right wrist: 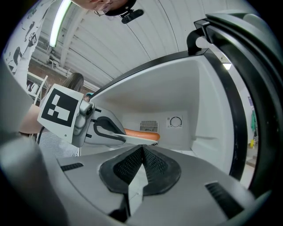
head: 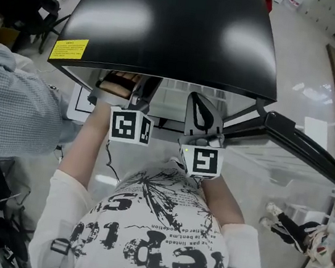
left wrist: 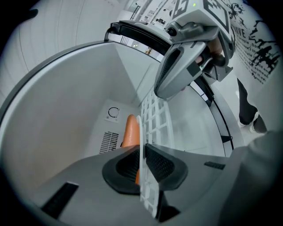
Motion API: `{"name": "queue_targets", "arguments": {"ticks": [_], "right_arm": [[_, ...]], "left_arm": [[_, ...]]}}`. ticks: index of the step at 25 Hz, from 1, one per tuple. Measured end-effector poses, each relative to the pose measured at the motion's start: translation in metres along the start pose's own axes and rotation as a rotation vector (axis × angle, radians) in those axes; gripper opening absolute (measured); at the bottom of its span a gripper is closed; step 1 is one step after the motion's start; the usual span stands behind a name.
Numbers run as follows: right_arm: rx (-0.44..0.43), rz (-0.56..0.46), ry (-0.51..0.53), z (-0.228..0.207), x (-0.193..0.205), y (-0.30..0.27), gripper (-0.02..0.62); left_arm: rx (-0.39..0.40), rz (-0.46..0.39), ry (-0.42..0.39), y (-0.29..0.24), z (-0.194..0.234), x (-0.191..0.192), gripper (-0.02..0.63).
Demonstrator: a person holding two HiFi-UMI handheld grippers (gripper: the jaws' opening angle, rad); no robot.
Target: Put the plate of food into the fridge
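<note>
A white plate (right wrist: 132, 140) carries an orange, sausage-shaped piece of food (right wrist: 141, 133) and is held inside the open fridge (head: 171, 25). My left gripper (left wrist: 141, 152) is shut on the plate's rim (left wrist: 140, 132), which shows edge-on with the orange food (left wrist: 128, 130) behind it. My right gripper (right wrist: 142, 152) is shut on the opposite rim. In the head view both marker cubes, left (head: 130, 125) and right (head: 204, 161), sit at the fridge opening and the plate is hidden under the black top.
The fridge door (head: 303, 144) stands open to the right. A white wire shelf (left wrist: 154, 117), a vent (right wrist: 148, 126) and a dial (right wrist: 175, 122) show inside. A person in a checked shirt (head: 9, 106) stands at the left.
</note>
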State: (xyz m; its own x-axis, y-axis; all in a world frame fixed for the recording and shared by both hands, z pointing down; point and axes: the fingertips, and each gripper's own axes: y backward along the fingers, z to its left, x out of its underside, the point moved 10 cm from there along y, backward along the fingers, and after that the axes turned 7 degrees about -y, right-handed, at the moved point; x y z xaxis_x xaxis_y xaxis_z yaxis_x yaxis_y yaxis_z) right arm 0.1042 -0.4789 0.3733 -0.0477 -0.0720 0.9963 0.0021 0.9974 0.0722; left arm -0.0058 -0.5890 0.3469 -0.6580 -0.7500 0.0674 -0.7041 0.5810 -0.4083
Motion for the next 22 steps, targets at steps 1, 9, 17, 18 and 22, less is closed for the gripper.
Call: {"name": "queue_targets", "arguments": {"ticks": [1, 9, 17, 18, 22], "right_arm": [[0.003, 0.0, 0.0, -0.001, 0.0, 0.0, 0.002], [0.006, 0.002, 0.022, -0.003, 0.001, 0.002, 0.002], [-0.004, -0.006, 0.042, -0.002, -0.002, 0.004, 0.002], [-0.006, -0.008, 0.047, -0.002, -0.002, 0.005, 0.002], [-0.006, 0.007, 0.053, -0.001, 0.001, 0.008, 0.002]], "left_arm": [[0.005, 0.012, -0.008, -0.002, 0.0, 0.0, 0.037], [0.042, 0.128, -0.084, -0.015, 0.001, 0.002, 0.037], [0.066, 0.091, 0.068, -0.009, 0.011, 0.008, 0.085], [0.084, 0.07, 0.146, -0.007, 0.014, 0.01, 0.091], [0.119, 0.014, 0.404, -0.005, 0.017, 0.02, 0.094]]}}
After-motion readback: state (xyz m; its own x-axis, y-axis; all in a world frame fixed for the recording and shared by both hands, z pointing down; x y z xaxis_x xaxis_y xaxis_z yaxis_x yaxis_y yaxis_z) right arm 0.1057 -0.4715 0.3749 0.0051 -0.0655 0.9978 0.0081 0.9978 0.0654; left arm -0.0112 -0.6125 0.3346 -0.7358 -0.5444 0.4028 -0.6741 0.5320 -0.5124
